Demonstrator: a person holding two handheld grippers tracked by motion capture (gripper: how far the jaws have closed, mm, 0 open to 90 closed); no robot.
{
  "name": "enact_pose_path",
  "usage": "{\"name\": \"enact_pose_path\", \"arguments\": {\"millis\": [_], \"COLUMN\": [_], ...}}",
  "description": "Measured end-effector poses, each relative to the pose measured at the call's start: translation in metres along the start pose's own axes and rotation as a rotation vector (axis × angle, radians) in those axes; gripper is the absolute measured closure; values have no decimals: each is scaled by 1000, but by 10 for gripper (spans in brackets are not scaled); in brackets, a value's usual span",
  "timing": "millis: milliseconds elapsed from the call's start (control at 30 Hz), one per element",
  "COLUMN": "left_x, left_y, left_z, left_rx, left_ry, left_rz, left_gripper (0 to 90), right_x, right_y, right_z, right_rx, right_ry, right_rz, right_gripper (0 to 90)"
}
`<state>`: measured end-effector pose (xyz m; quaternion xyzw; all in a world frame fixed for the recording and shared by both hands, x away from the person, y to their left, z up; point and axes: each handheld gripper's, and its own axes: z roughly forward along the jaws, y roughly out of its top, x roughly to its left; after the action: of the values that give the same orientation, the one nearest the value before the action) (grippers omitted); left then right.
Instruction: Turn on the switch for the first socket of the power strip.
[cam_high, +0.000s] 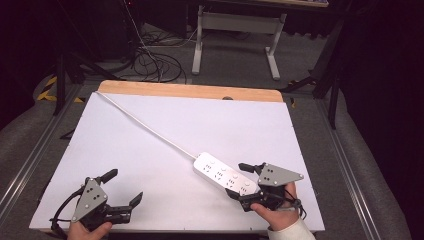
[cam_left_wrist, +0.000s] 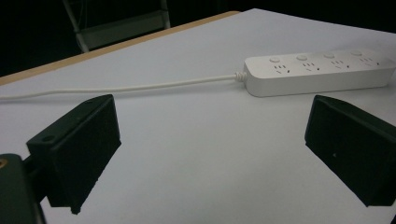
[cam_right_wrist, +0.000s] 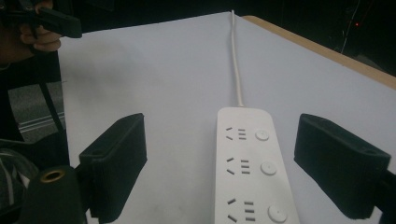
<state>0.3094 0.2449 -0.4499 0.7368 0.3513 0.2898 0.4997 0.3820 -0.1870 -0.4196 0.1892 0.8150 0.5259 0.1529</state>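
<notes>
Overhead: white table top (cam_high: 150, 150) | wooden far edge (cam_high: 190, 90) | dark room, floor cables (cam_high: 155, 65)

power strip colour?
White power strip, cord white too; clearest in the right gripper view.

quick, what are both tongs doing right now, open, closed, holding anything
Left tongs: open, holding nothing, above the bare white table.
Right tongs: open, straddling the near end of the power strip, pads not touching it.

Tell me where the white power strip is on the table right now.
In the high view the white power strip lies flat on the white table top, right of centre near the front edge. Its near end sits between the open jaws of the right hand-held gripper.
</notes>
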Motion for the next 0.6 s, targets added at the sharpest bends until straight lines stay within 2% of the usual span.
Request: {"name": "enact_pose_path", "arguments": {"millis": [133, 600], "left_x": [1, 0], "left_y": [0, 0], "left_z": [0, 1], "left_rx": [1, 9], "left_ry": [1, 1], "left_rz": [6, 4], "left_gripper": [40, 40], "right_x": [-3, -14], "right_y": [9, 23], "right_z": [7, 23], "right_rx": [-6, 11], "right_ry": [6, -2], "right_rz": [-7, -3], "right_gripper": [183, 187]}}
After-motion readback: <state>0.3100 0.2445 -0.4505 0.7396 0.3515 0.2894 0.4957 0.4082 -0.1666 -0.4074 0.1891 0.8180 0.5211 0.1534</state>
